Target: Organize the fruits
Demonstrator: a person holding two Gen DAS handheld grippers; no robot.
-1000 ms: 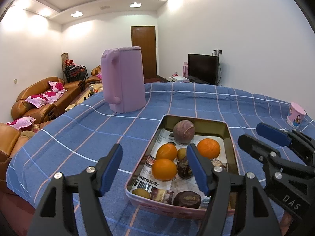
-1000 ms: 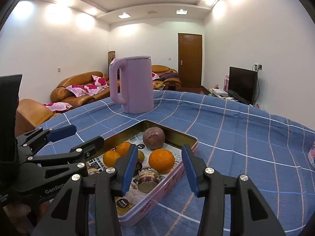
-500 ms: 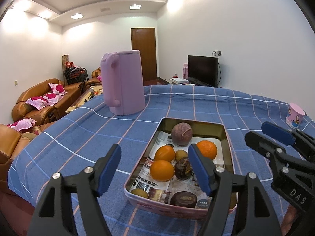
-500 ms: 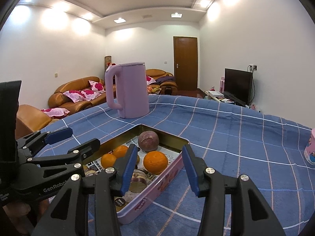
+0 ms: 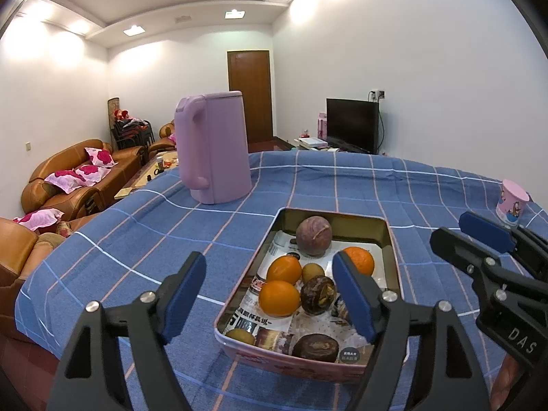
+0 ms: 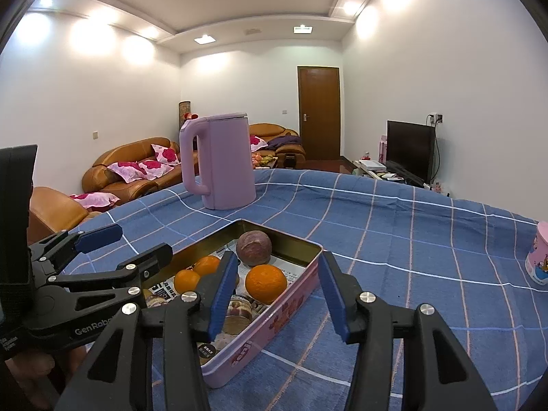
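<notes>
A pink tin tray [image 5: 393, 250] [image 6: 291, 304] lined with newspaper sits on the blue checked tablecloth. It holds three oranges [image 5: 279, 298] [image 6: 265, 283], a purple round fruit [image 5: 313, 236] [image 6: 254, 248], dark brown fruits [image 5: 318, 295], and small green-brown fruits [image 5: 312, 270]. My left gripper [image 5: 269, 294] is open and empty, raised above the tray's near left edge. My right gripper [image 6: 277, 291] is open and empty, raised above the tray's near right side. Each gripper shows in the other's view [image 5: 479, 239] [image 6: 120, 246].
A tall lilac kettle [image 5: 214, 147] [image 6: 219, 161] stands on the table behind the tray. A pink paper cup [image 5: 512, 202] [image 6: 539, 257] stands at the far right. Brown sofas [image 5: 78, 178], a TV [image 5: 352, 125] and a door lie beyond the table.
Both grippers have pulled back and risen a little from the tray, so it appears lower and farther. Both stay open. The fruits have not moved.
</notes>
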